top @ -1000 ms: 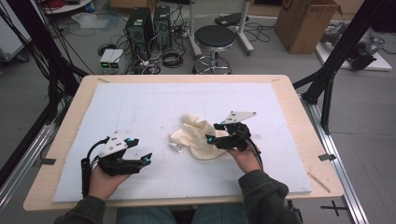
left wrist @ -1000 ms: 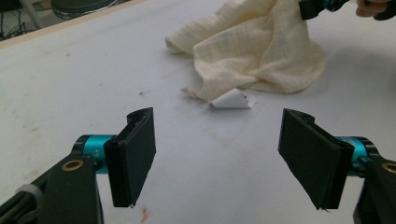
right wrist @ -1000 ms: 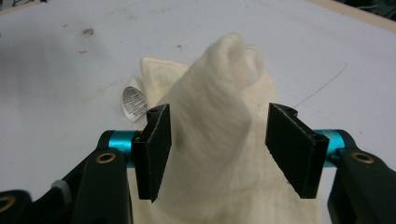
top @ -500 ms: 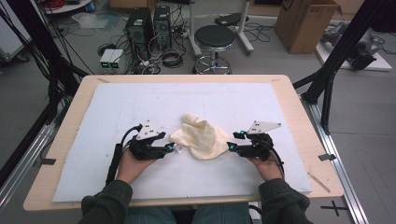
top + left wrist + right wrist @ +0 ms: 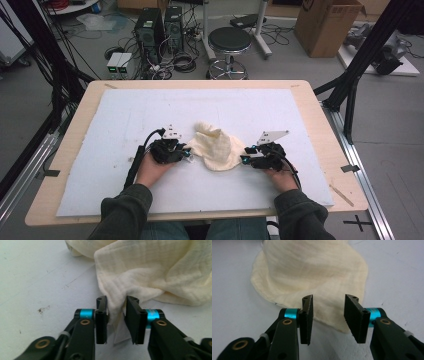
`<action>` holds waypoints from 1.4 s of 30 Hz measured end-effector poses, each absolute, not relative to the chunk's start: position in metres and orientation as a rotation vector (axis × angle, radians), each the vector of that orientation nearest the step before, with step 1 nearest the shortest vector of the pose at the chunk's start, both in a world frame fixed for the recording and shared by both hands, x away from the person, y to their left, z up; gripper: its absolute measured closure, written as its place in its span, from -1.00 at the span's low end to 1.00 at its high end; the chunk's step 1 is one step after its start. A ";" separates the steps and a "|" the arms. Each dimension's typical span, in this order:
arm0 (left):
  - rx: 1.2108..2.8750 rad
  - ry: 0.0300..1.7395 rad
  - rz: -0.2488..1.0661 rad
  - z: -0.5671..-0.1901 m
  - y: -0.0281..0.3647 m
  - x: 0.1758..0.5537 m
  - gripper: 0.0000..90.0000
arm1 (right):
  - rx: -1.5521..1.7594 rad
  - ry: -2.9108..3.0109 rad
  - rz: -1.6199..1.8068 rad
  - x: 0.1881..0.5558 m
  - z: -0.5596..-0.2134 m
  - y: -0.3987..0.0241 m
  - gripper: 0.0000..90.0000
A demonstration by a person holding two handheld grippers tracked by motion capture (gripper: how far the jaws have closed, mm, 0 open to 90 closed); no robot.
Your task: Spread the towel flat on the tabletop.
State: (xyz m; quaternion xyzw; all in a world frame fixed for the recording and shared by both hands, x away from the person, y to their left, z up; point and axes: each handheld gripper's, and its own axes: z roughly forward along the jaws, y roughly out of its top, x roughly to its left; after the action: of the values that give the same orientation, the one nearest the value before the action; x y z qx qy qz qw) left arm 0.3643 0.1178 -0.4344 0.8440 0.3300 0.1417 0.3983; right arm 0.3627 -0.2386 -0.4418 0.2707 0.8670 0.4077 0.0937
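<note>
Here a cream cloth (image 5: 216, 147) lies crumpled in a soft heap on the white mat (image 5: 125, 115) that covers the desk (image 5: 320, 115), nearer the desk's near edge than its far one and about midway between its left and right edges. The cloth is a loose, gauzy weave with a fine ribbed grain, rumpled into rounded folds and peaked at the top; its rim runs in a curved, stitched hem. The mat is matt and slightly scuffed, with small dark specks (image 5: 41, 310) on it. The desk is pale wood with rounded corners. The left gripper (image 5: 187, 152) sits at the cloth's left edge; in the left gripper view its flat black jaws have just been closing and stand narrow, with a pinched fold of cloth (image 5: 116, 307) between them, touching the left pad, while whether the right pad presses on it is hard to tell. The right gripper (image 5: 243, 159) sits at the cloth's right edge; in the right gripper view its jaws have also just been closing but stand well apart, the hem of the cloth (image 5: 329, 310) lying flat between them with neither pad pressing on it. Both grippers are black with turquoise metal collars and brass-coloured rivets, and each carries a grey three-cornered plate on top. No writing can be read on the cloth, mat or grippers.
</note>
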 end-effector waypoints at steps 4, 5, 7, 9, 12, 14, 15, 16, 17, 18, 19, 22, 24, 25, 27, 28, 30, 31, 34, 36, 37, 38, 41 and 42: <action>2.139 0.833 0.356 -0.434 0.119 0.365 0.83 | 0.768 2.595 1.181 0.362 -0.445 -0.234 0.50; 2.137 0.831 0.351 -0.434 0.119 0.365 0.85 | 0.766 2.597 1.185 0.362 -0.445 -0.234 0.54; 2.137 0.820 0.349 -0.433 0.120 0.364 0.87 | 0.778 2.603 1.194 0.363 -0.445 -0.234 0.60; 2.129 0.820 0.350 -0.432 0.121 0.363 0.89 | 0.763 2.617 1.205 0.364 -0.445 -0.234 0.71; 2.125 0.813 0.338 -0.429 0.123 0.362 0.90 | 0.744 2.625 1.205 0.363 -0.445 -0.233 0.87; 2.120 0.806 0.340 -0.426 0.124 0.360 0.90 | 0.733 2.625 1.201 0.363 -0.445 -0.232 0.91; 2.114 0.805 0.343 -0.425 0.125 0.358 0.90 | 0.729 2.621 1.201 0.363 -0.445 -0.232 0.92; 2.117 0.797 0.345 -0.423 0.126 0.356 0.90 | 0.736 2.625 1.205 0.362 -0.445 -0.232 0.93; 2.118 0.790 0.348 -0.421 0.127 0.355 0.90 | 0.737 2.624 1.209 0.363 -0.445 -0.232 0.93; 2.115 0.787 0.353 -0.419 0.129 0.352 0.90 | 0.740 2.618 1.207 0.362 -0.444 -0.233 0.93; 2.117 0.782 0.356 -0.417 0.130 0.350 0.90 | 0.736 2.615 1.203 0.362 -0.444 -0.233 0.94; 2.102 0.776 0.367 -0.410 0.136 0.343 0.90 | 0.735 2.596 1.234 0.359 -0.439 -0.235 0.94; 2.088 0.768 0.376 -0.406 0.141 0.337 0.90 | 0.734 2.576 1.264 0.356 -0.436 -0.237 0.94; 2.084 0.762 0.378 -0.404 0.144 0.334 0.90 | 0.736 2.575 1.282 0.354 -0.434 -0.238 0.94; 2.070 0.754 0.386 -0.402 0.148 0.326 0.90 | 0.728 2.564 1.302 0.350 -0.430 -0.239 0.94; 2.071 0.749 0.393 -0.401 0.151 0.323 0.90 | 0.713 2.556 1.307 0.348 -0.428 -0.239 0.94; 2.063 0.754 0.396 -0.398 0.157 0.318 0.90 | 0.704 2.548 1.324 0.344 -0.424 -0.239 0.94; 2.057 0.753 0.394 -0.396 0.160 0.316 0.90 | 0.696 2.545 1.330 0.342 -0.421 -0.239 0.94; 2.039 0.754 0.402 -0.392 0.168 0.305 0.90 | 0.677 2.532 1.348 0.335 -0.416 -0.237 0.94; 2.037 0.749 0.401 -0.391 0.172 0.298 0.89 | 0.655 2.529 1.347 0.329 -0.413 -0.236 0.94; 2.036 0.747 0.404 -0.391 0.174 0.294 0.89 | 0.649 2.532 1.349 0.326 -0.411 -0.236 0.94; 2.030 0.750 0.405 -0.391 0.175 0.290 0.89 | 0.641 2.526 1.354 0.323 -0.410 -0.236 0.94; 2.038 0.746 0.409 -0.395 0.178 0.280 0.89 | 0.618 2.530 1.357 0.314 -0.407 -0.236 0.94; 2.047 0.744 0.412 -0.396 0.178 0.277 0.89 | 0.609 2.533 1.358 0.310 -0.406 -0.235 0.94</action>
State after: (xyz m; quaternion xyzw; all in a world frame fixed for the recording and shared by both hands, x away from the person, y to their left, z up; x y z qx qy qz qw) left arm 0.2766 0.1780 -0.3965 0.8263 0.3004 0.1665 0.4464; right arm 0.3101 -0.2353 -0.4062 0.2061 0.8577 0.4600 0.1015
